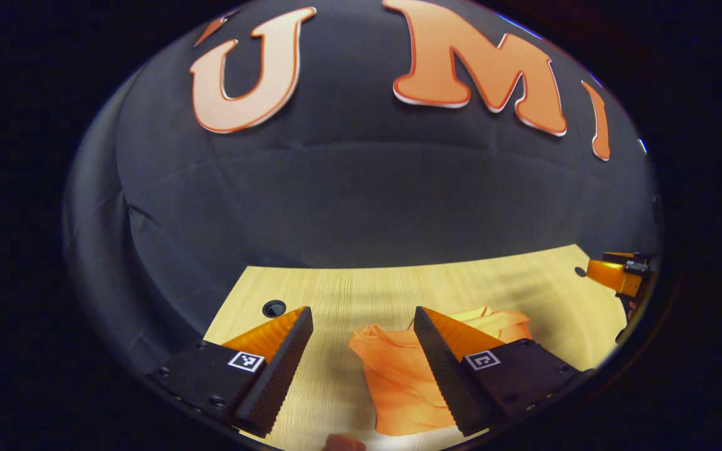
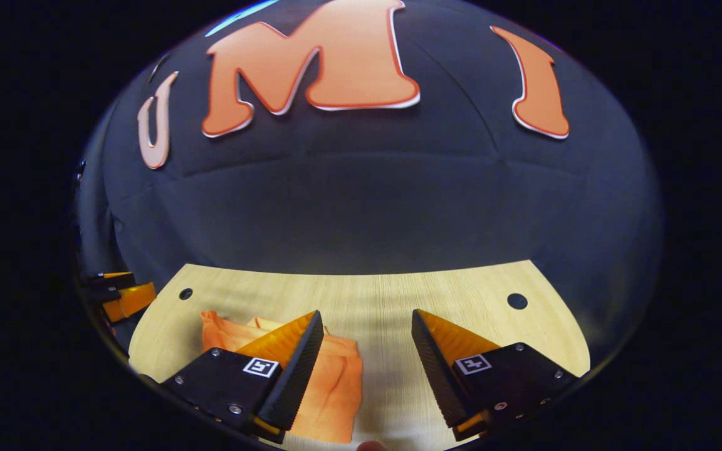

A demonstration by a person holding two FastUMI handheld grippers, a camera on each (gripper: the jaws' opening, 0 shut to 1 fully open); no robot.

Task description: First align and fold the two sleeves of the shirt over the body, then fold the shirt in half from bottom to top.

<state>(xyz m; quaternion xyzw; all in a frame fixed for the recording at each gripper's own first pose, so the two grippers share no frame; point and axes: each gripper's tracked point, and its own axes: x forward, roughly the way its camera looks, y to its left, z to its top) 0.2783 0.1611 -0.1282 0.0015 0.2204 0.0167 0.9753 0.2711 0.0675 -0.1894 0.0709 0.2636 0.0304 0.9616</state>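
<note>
Lying folded on the table [image 1: 348, 294], the shirt [image 1: 398, 376] sits between the left gripper [image 1: 361, 351] and right gripper [image 2: 364, 351], both spread apart.

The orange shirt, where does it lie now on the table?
The orange shirt lies crumpled on the wooden table, between the two open tools: right of centre in the left gripper view, left of centre in the right gripper view.

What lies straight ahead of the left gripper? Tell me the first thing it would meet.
Probably the wooden table. The left gripper is open above it, and the orange shirt lies low between its fingers, maybe beneath the line. Past the far edge hangs the black cloth wall. Depth is hard to judge here.
</note>
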